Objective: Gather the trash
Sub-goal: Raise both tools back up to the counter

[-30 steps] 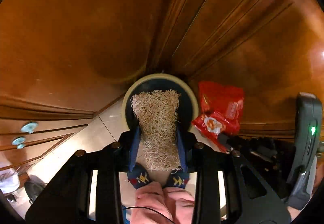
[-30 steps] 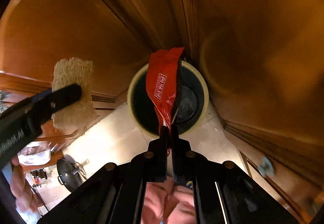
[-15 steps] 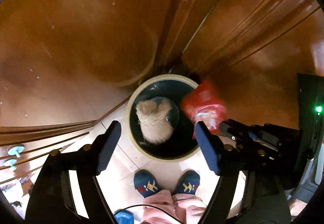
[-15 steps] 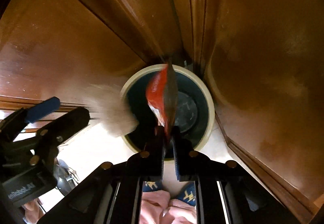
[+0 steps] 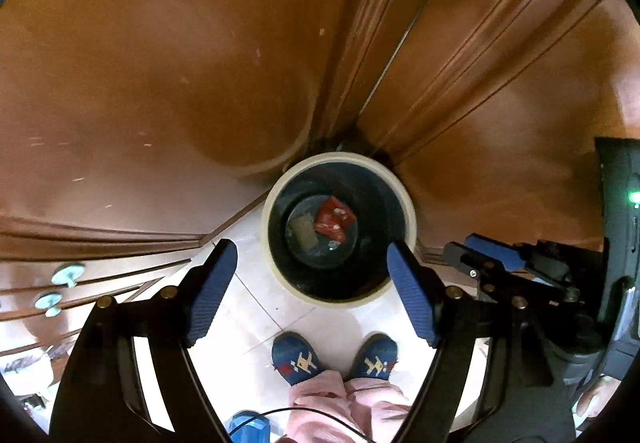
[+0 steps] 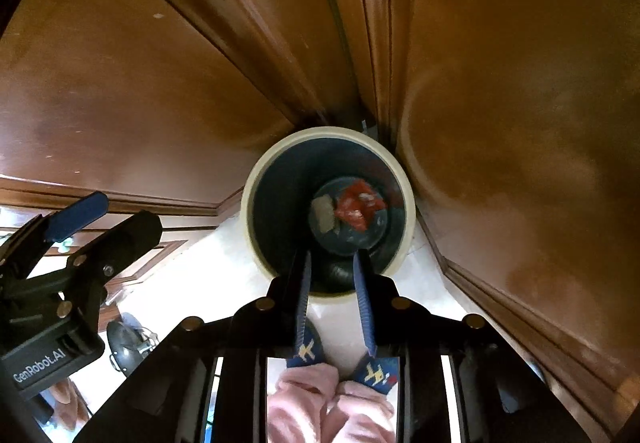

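Note:
A round bin [image 5: 407,211] with a cream rim and dark inside stands on the floor below both grippers, also seen as the bin [image 6: 248,211] in the right wrist view. At its bottom lie a red snack wrapper [image 5: 333,219] [image 6: 358,207] and a beige fibrous pad [image 5: 303,230] [image 6: 323,215], side by side. My left gripper [image 5: 310,263] hangs above the bin, wide open and empty. My right gripper [image 6: 333,263] is also above the bin; its jaws are opening, with nothing between them. The right gripper [image 5: 486,259] shows at the right of the left wrist view.
Brown wooden cabinet doors [image 5: 160,83] surround the bin in a corner. Drawer fronts with pale knobs [image 5: 68,275] lie at the left. A person's feet in blue slippers [image 5: 296,357] stand on the pale tile floor [image 5: 248,307] just before the bin. A dark pan [image 6: 124,343] sits on the floor at left.
The left gripper opened and the beige pad fell into the bin. The right gripper's jaws parted and the red wrapper dropped in beside it.

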